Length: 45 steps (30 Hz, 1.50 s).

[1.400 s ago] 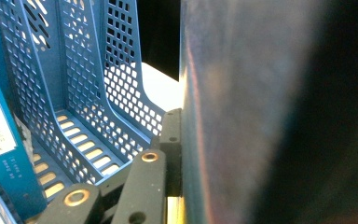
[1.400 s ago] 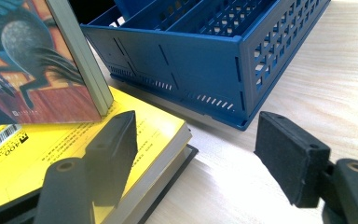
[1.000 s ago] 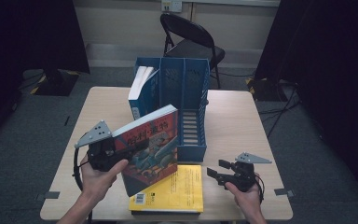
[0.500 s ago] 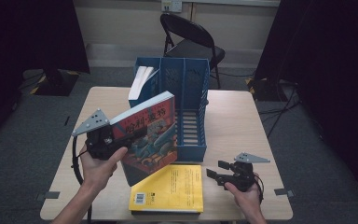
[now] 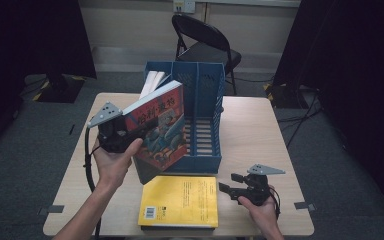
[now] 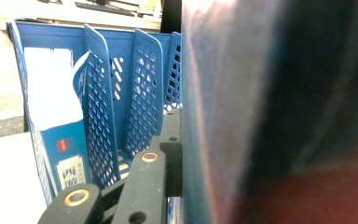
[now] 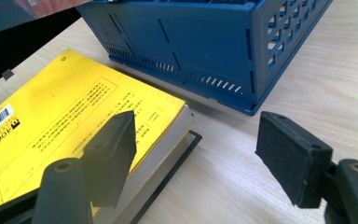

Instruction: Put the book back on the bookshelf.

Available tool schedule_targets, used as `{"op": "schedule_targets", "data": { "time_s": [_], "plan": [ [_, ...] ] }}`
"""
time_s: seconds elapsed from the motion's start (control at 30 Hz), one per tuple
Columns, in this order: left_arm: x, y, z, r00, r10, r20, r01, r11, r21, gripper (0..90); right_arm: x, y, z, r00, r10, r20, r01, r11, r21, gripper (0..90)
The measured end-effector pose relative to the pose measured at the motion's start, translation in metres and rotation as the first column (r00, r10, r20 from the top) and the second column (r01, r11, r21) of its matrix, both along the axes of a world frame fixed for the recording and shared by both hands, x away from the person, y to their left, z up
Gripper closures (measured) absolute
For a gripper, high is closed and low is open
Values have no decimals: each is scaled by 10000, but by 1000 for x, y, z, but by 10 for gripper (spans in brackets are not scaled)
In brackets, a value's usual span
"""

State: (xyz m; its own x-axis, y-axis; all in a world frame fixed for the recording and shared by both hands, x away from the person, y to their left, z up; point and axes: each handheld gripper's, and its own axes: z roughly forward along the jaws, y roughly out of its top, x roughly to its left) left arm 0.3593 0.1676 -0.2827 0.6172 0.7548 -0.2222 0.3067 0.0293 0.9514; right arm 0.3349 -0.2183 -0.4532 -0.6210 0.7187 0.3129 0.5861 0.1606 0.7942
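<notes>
My left gripper (image 5: 130, 135) is shut on a book with a red and blue picture cover (image 5: 161, 127), held tilted in the air just in front of the blue file rack (image 5: 205, 87). In the left gripper view the book (image 6: 279, 112) stands close at the right, with one black finger (image 6: 170, 149) pressed on its near face. A yellow book (image 5: 180, 200) lies flat on the table at the front. My right gripper (image 5: 230, 183) rests just right of it, open, its jaws (image 7: 200, 140) wide apart over the book's corner (image 7: 65, 121) and bare wood.
The rack's left slot holds a white and blue book (image 6: 51, 107); its other slots (image 5: 202, 135) have nothing in them. A thin dark book or board (image 7: 168, 163) lies under the yellow one. A folding chair (image 5: 205, 45) stands behind the wooden table (image 5: 260, 130).
My left hand has raised the picture book and carried it away from me toward the rack, off the yellow book. The right gripper has stayed where it was.
</notes>
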Motion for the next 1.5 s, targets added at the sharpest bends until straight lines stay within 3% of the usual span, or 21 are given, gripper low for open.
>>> {"op": "schedule_targets", "data": {
  "time_s": [0.13, 0.2, 0.27, 0.4, 0.57, 0.77, 0.97, 1.17, 1.23, 1.5],
  "plan": [
    [9, -5, 2, 9999, 79, -81, -79, 10000, -40, 746, 0, 2, 0, 10000, 48, -36, -48, 10000, -2, 280],
    [19, -8, 4, 9999, -162, -25, 162, 9997, 194, 745, 0, 3, -1, 9999, 89, -53, -89, 10000, 2, 281],
    [24, -10, 5, 9998, 69, -189, -62, 9994, 351, 745, 0, 3, -1, 9999, 103, -51, -103, 9999, -12, 280],
    [36, -12, 5, 9989, 395, -246, -389, 9989, 253, 745, 0, 2, -2, 9999, 91, -72, -91, 10000, -22, 280],
    [48, -20, 3, 9974, 606, -386, -582, 9964, 615, 745, 0, 3, -2, 9999, 123, -96, -124, 9999, -47, 280],
    [59, -32, 1, 9958, 746, -535, -712, 9955, 619, 745, 1, 4, -2, 9998, 185, -107, -187, 9998, -118, 279],
    [71, -47, 0, 9890, 1255, -781, -1201, 9903, 701, 746, 1, 2, -2, 9998, 176, -113, -177, 9998, -121, 279],
    [83, -63, -1, 9866, 1509, -626, -1450, 9854, 892, 745, 1, 0, -2, 9998, 173, -119, -175, 9998, -117, 279],
    [87, -69, 0, 9827, 1760, -569, -1703, 9810, 934, 745, 1, 0, -2, 9998, 188, -113, -189, 9998, -106, 279],
    [101, -74, -1, 9749, 2208, -302, -2181, 9731, 745, 745, 1, -3, -3, 9997, 212, -110, -213, 9997, -102, 280]
  ]
}}
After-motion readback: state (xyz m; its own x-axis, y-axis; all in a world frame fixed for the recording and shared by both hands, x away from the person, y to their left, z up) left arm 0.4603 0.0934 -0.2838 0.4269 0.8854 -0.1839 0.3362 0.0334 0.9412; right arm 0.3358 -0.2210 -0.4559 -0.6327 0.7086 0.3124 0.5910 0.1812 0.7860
